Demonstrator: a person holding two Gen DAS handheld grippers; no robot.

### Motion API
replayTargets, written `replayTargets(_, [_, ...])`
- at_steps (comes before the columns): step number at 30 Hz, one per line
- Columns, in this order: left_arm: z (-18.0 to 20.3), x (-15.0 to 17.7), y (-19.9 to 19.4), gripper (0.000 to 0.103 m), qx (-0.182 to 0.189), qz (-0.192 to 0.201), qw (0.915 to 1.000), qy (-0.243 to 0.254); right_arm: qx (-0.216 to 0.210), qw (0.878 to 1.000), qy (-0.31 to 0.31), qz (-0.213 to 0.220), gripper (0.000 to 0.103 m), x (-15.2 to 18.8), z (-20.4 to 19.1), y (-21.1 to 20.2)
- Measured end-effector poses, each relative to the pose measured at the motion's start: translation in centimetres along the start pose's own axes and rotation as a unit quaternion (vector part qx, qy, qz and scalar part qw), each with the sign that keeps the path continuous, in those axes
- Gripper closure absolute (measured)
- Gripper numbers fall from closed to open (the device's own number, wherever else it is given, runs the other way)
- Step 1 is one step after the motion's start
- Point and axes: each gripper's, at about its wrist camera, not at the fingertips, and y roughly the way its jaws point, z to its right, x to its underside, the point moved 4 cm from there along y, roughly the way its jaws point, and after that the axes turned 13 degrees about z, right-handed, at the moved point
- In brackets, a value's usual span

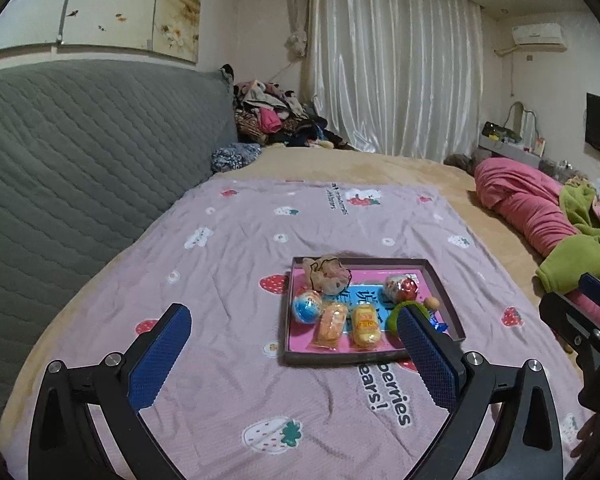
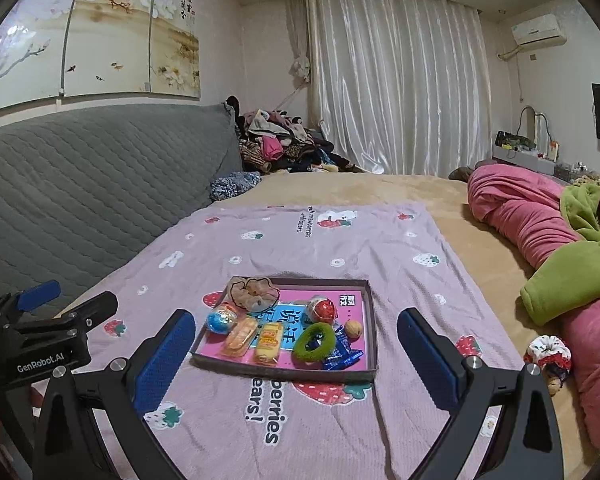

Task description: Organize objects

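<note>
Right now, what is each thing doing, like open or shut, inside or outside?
Left gripper: open, empty.
Right gripper: open, empty.
Shallow cardboard box tray: lidless, flat on the bed.
Fuzzy green hair ring: inside tray.
Beige frilly scrunchie: draped over tray's far corner.
White floral scrunchie: outside tray, on the bed.

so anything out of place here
One: a white, red-patterned scrunchie lies off the purple blanket, right of the tray, beside the pink bedding, while the other small items sit in the tray. Both tongs hang open.
</note>
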Motion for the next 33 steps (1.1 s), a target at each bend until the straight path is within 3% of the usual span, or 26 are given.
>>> replayTargets(8, [-1.4,1.2,-1.9,0.000,-0.007,-0.003,0.9993,-0.036,-0.003,1.000,-0.005,0.007,0.001,0.8,-0.7,-2.7])
replayTargets(15, [-1.4,3.0,-2.4,0.000,-0.027,-0.011,0.9996,0.001,-0.003,1.000,-0.003,-0.004,0.001,2.4,-0.7,-3.6])
replayTargets(29, [-0.5,5.9,-3.2,0.000,-0.014,-0.004,0.9998,0.016,0.007,0.999,-0.011,-0.034,0.001,5.8,-0.1,-3.2])
replayTargets(33, [-0.5,6.6,-3.0,0.000,0.008,-0.008,0.9999,0.000,0.008,0.999,-0.012,-0.036,0.001,7.0,0.4,-2.8])
